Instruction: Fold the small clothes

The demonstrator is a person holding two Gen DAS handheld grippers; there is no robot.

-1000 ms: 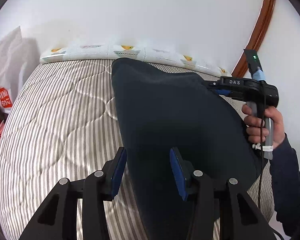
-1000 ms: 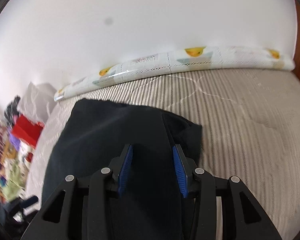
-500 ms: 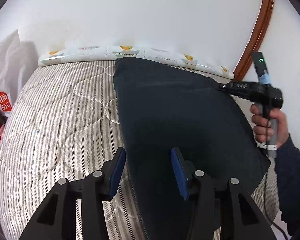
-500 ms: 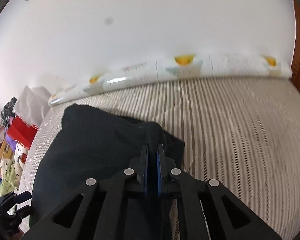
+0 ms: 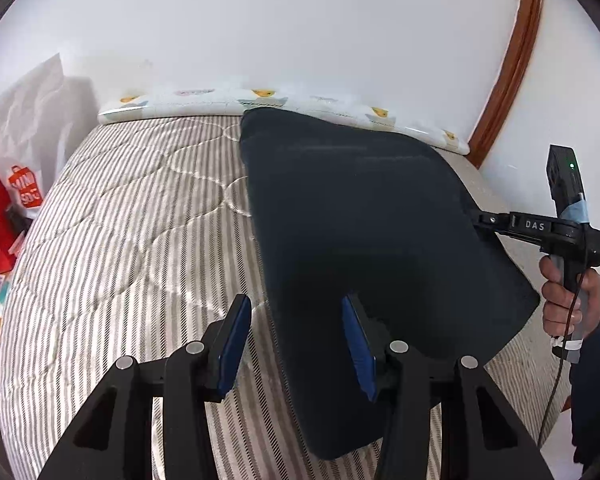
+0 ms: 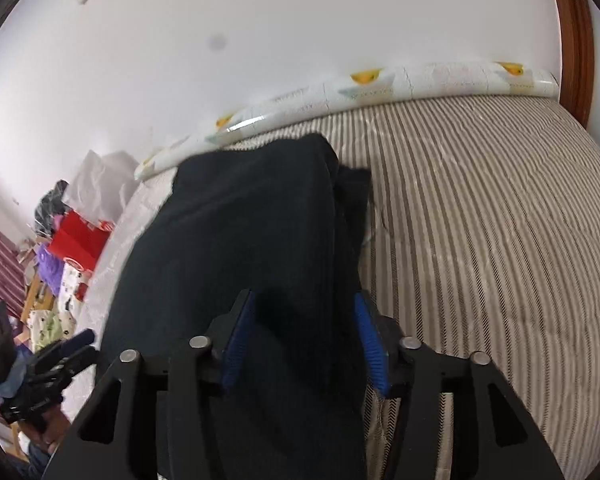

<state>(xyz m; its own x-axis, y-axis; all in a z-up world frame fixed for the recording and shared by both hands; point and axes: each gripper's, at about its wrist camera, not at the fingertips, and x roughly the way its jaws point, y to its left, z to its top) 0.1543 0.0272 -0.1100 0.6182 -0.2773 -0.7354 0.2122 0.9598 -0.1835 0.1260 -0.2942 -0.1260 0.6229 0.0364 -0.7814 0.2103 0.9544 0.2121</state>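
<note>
From the left wrist view, the dark garment [image 5: 364, 240] lies flat on the striped mattress [image 5: 132, 248], its long axis running away from the camera toward the patterned bolster [image 5: 260, 100] at the wall. The left tool [image 5: 296, 340] stands released, jaws wide, straddling the garment's near left edge: the left pad is over bare mattress, the right pad over cloth. The right tool [image 5: 484, 220] reaches in from the far side, its tip touching the garment's right edge; whether it pinches cloth cannot be told from here. The person's right hand [image 5: 572, 292] grips its handle. The left tool is the nearer one to the near hem, so a fold along the long axis would likely start there.

From the right wrist view, the right tool [image 6: 304, 344] is released, jaws apart, with the garment [image 6: 240, 248] lying between and under them. The cloth is matt, soft and thick-looking, nearly black, with a doubled layer showing along its right edge. The mattress [image 6: 480, 220] is quilted with fine tan stripes. The left tool [image 6: 48, 364] shows low at the left, beyond the garment's far side.
</note>
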